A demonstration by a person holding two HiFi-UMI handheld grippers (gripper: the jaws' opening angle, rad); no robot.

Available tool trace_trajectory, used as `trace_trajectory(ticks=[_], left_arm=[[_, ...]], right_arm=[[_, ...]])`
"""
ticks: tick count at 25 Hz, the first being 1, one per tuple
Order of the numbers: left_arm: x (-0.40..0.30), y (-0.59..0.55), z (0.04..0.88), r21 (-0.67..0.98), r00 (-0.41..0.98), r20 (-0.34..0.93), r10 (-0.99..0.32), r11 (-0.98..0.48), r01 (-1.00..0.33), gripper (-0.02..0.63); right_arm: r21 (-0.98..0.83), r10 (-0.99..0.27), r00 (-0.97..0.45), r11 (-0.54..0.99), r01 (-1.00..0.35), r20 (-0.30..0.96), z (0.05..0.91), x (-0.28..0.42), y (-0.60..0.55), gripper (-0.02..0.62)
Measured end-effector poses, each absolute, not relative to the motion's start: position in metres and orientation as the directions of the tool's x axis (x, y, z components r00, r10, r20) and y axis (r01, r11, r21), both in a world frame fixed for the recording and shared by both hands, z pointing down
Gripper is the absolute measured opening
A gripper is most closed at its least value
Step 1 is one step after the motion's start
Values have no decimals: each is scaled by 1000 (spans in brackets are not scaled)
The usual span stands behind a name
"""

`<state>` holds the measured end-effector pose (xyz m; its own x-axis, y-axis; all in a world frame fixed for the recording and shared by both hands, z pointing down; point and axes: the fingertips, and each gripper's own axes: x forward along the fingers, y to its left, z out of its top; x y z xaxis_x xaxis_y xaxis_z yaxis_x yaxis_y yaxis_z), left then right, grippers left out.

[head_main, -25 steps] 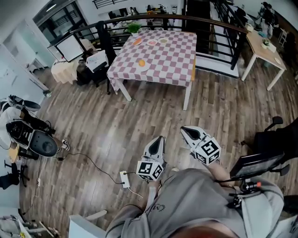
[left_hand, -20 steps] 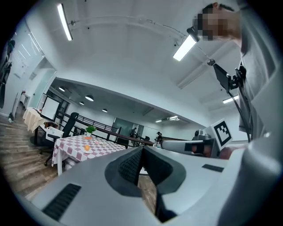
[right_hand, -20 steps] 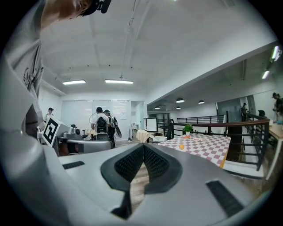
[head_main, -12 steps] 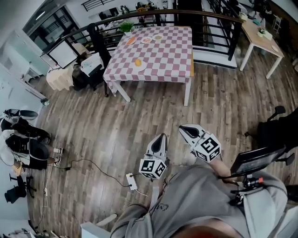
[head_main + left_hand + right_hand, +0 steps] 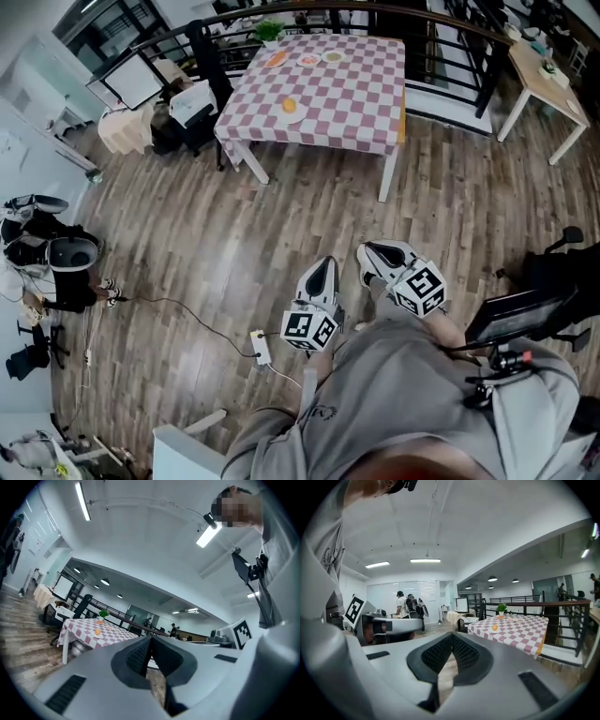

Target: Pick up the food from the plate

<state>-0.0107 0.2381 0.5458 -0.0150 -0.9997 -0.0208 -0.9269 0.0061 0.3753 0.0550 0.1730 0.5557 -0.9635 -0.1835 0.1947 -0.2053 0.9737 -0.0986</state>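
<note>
Grippers up close: we hold two, the left gripper [image 5: 323, 267] and the right gripper [image 5: 372, 257], both clenched tight on nothing, well short of the checkered table [image 5: 352, 94]. Our grey shirt [image 5: 403, 394] hides the floor below them. On the table's near half we count one orange food piece [image 5: 289, 104] on a white plate [image 5: 292, 112]. At the table's far edge are three more plates [image 5: 307, 59], their contents too small to make out.
</note>
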Motion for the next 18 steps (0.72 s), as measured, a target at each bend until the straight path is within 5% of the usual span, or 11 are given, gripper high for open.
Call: trace_trajectory(ticks=[11,18], left_arm=[[-121,175,558,340,-227,5,-974,215,-916,11],[-199,67,532,272,-286,33,-958,284,-919,11]], right_arm=[[-112,73,-991,992,60,115,557,-93,108,14],[-154,113,-987,984,95,111,552,-165,-7,14]])
